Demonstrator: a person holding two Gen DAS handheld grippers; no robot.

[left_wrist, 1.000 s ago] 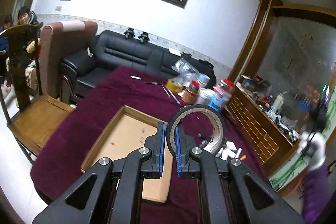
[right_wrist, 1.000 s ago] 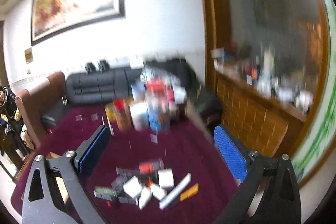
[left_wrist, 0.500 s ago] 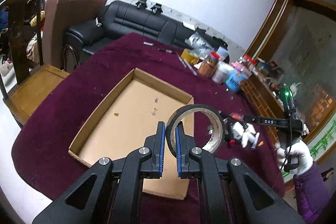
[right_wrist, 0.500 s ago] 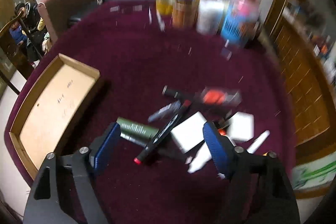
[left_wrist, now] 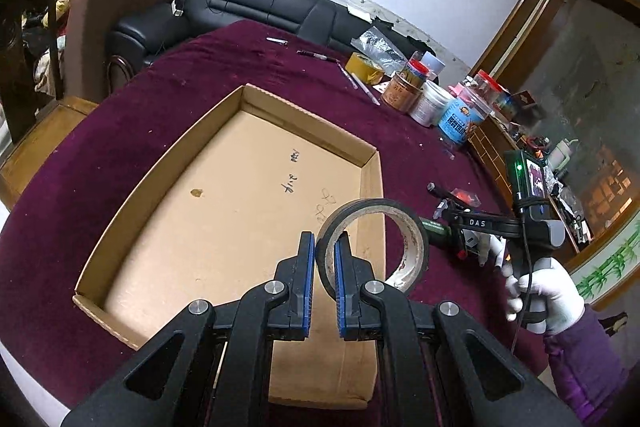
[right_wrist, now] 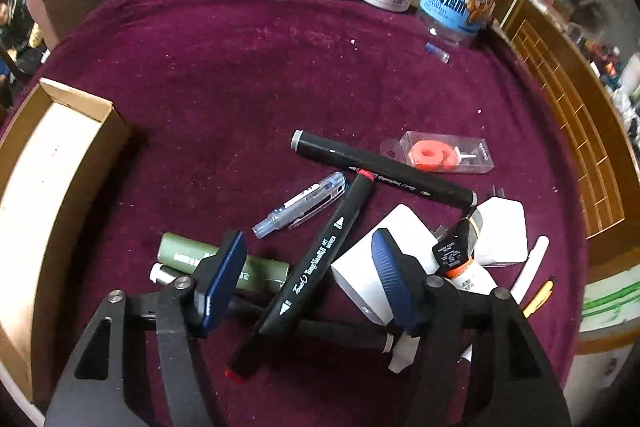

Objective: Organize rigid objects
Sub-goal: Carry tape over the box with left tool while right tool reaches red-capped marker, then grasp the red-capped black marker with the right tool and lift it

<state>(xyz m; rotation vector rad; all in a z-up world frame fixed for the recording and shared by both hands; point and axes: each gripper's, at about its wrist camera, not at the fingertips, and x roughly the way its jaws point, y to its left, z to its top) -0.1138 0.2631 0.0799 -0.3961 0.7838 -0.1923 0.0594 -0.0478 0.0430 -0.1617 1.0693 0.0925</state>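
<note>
My right gripper has been closing its jaws, not yet touching, astride the black marker, whose long axis runs between them, while my left gripper clamps the tape roll above the cardboard tray.

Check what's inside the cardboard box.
The box holds nothing visible: bare floor with scribbles and a small stain. The left gripper and its tape roll cover the near right corner.

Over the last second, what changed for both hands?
The right gripper dropped over the pile, fingers closing around the black red-tipped marker, not yet gripping. The left gripper lowered the black tape roll toward the cardboard box, grip unchanged.
</note>
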